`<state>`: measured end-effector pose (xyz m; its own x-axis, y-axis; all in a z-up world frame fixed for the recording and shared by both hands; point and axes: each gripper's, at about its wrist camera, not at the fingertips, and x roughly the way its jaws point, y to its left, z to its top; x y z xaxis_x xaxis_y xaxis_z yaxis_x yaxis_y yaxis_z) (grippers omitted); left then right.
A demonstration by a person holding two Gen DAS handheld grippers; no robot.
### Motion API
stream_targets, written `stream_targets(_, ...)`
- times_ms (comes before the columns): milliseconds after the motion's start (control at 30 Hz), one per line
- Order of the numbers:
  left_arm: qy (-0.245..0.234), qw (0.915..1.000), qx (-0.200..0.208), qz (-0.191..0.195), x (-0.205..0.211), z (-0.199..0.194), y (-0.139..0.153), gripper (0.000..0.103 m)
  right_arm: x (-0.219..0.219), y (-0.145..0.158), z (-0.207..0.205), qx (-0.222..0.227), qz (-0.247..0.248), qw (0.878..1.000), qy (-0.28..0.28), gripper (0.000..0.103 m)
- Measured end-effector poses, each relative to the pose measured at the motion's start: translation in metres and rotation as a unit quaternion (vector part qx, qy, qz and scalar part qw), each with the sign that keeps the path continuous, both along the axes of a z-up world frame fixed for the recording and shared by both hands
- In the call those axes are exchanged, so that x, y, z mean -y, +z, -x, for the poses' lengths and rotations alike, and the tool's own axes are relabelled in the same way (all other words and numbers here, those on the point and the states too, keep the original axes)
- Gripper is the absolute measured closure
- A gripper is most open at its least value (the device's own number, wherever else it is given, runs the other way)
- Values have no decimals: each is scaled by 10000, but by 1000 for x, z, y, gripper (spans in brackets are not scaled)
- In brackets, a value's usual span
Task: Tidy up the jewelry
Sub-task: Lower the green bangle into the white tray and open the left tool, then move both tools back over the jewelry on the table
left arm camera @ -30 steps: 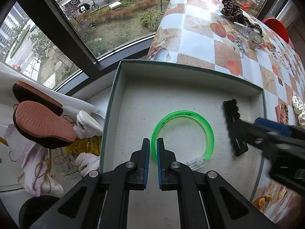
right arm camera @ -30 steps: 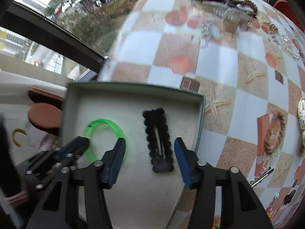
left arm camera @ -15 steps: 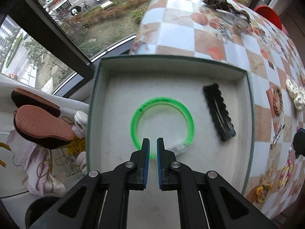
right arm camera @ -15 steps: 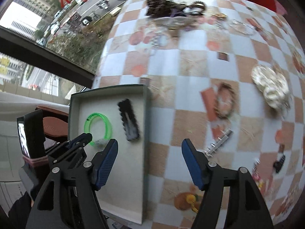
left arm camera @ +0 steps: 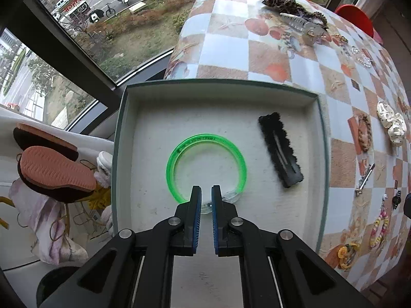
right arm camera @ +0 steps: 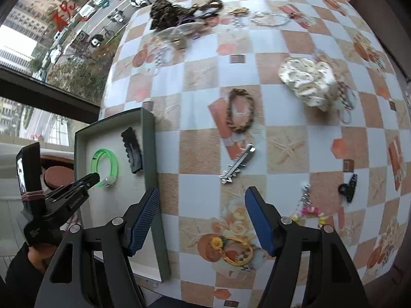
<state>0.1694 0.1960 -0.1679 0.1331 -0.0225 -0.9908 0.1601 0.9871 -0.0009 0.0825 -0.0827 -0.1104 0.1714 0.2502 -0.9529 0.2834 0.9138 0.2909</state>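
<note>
A grey-green box [left arm camera: 323,138] [right arm camera: 150,154] sits at the table's edge. In it lie a green bangle [left arm camera: 205,164] [right arm camera: 105,165] and a black hair clip [left arm camera: 280,151] [right arm camera: 132,150]. My left gripper [left arm camera: 206,200] [right arm camera: 93,178] is shut and empty, its tips over the bangle's clear near end. My right gripper [right arm camera: 201,210] is open and empty above the table, right of the box. On the table lie a silver hair clip [right arm camera: 237,165], a brown braided bracelet [right arm camera: 240,110], a cream scrunchie [right arm camera: 308,83] and a yellow flower bracelet [right arm camera: 232,249].
The checkered tablecloth [right arm camera: 282,141] carries more jewelry: a small black clip [right arm camera: 349,184], a pink-yellow bead string [right arm camera: 308,210], and a dark pile [right arm camera: 164,12] at the far edge. A window [left arm camera: 77,38] and slippers [left arm camera: 51,169] are left of the box.
My right gripper has pulled back and swung right, away from the box and over the table. The black clip stays in the box. My left gripper stays shut over the bangle.
</note>
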Motion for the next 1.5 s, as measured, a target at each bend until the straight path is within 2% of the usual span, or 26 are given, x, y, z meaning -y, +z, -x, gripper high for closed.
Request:
stream_targets(33, -21, 10000, 12, 18, 2, 0, 2, 90, 5, 1, 3, 4, 2, 10000, -75, 30)
stream_targets(67, -37, 10000, 20, 28, 3, 1, 4, 77, 9, 2, 6, 11, 2, 9999, -156, 26)
stream_targets(100, -41, 10000, 30, 36, 5, 1, 7, 18, 13, 3, 9, 20, 1, 9997, -226, 24)
stream_targets(133, 3, 9999, 101, -43, 5, 2, 11, 1, 18, 4, 13, 27, 4, 9995, -307, 23)
stream_targets(200, -63, 9993, 343, -117, 7, 5, 16, 0, 29, 4, 22, 13, 9, 9988, -489, 23)
stream_targets(500, -552, 9971, 524, -53, 36, 15, 16, 0, 76, -3, 62, -155, -64, 9907, -1352, 19)
stream_targets(533, -630, 9964, 562, -80, 42, 16, 16, 0, 81, -3, 65, -135, -68, 9896, -1432, 14)
stream_targets(567, -683, 9959, 585, -95, 48, 17, 16, 0, 87, -3, 69, -108, -65, 9882, -1528, 3)
stream_targets(667, -718, 9957, 578, -27, 64, 17, 20, 0, 102, -2, 73, -12, -91, 9861, -1660, 0)
stream_targets(800, -763, 9960, 429, 190, 99, 16, 26, 0, 116, -1, 64, 98, -140, 9892, -1459, 0)
stream_targets(933, -704, 9964, 392, 273, 118, 19, 43, 0, 129, -13, 47, -249, -397, 9934, -1047, 0)
stream_targets(1033, -763, 9961, 396, 213, 136, 21, 48, 0, 141, -17, 43, -409, -188, 9951, -879, 0)
stream_targets(1267, -1098, 9938, 166, 52, 180, 30, 18, 0, 163, -42, 49, -764, -38, 9944, -731, 0)
stream_targets(1500, -1461, 9893, -18, -26, 208, 40, -11, 0, 174, -71, 65, -1028, 10, 9912, -837, 0)
